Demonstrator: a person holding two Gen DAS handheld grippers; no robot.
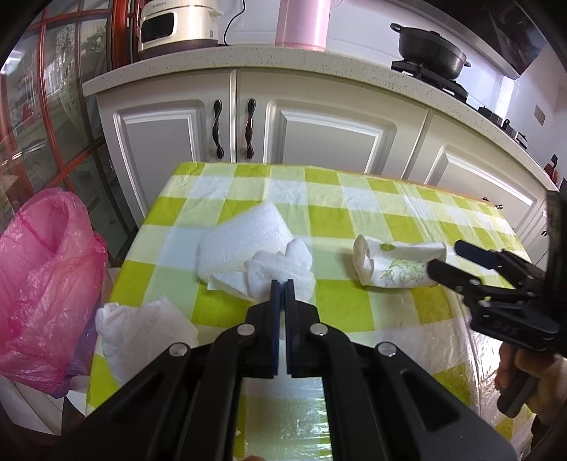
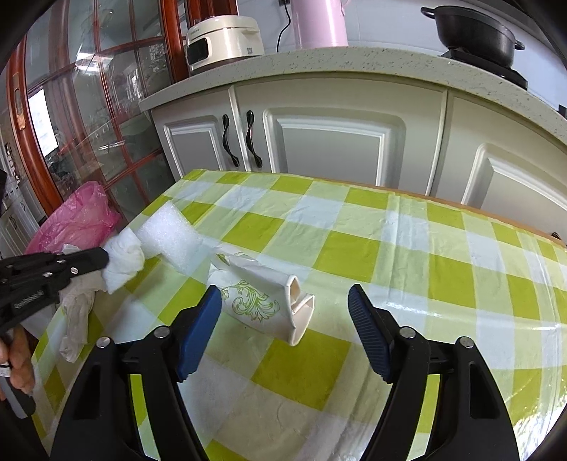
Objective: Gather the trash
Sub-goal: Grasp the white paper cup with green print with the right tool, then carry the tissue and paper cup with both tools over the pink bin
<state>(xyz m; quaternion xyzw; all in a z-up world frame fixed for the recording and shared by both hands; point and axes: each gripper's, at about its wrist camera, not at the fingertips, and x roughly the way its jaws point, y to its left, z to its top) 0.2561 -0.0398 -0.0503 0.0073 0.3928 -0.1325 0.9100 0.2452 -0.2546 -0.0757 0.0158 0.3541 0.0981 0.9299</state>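
My left gripper (image 1: 282, 283) is shut on a crumpled white tissue (image 1: 283, 260). In the right wrist view, the left gripper (image 2: 101, 257) holds this tissue (image 2: 124, 262) just above the checked tablecloth (image 2: 389, 248). A crushed paper cup with a green leaf print (image 2: 262, 301) lies on its side between the fingers of my open right gripper (image 2: 283, 294), and the pads do not press it. From the left wrist view, the right gripper (image 1: 446, 256) stands at the right end of the cup (image 1: 393, 262). A white foam piece (image 1: 244, 237) lies behind the tissue.
A pink plastic bag (image 1: 46, 283) hangs open off the table's left side. Another crumpled white wrapper (image 1: 141, 329) lies at the table's left edge. White cabinets (image 1: 319, 138) stand behind the table, with a cooker (image 1: 173, 25) and a black pot (image 1: 428, 49) on the counter.
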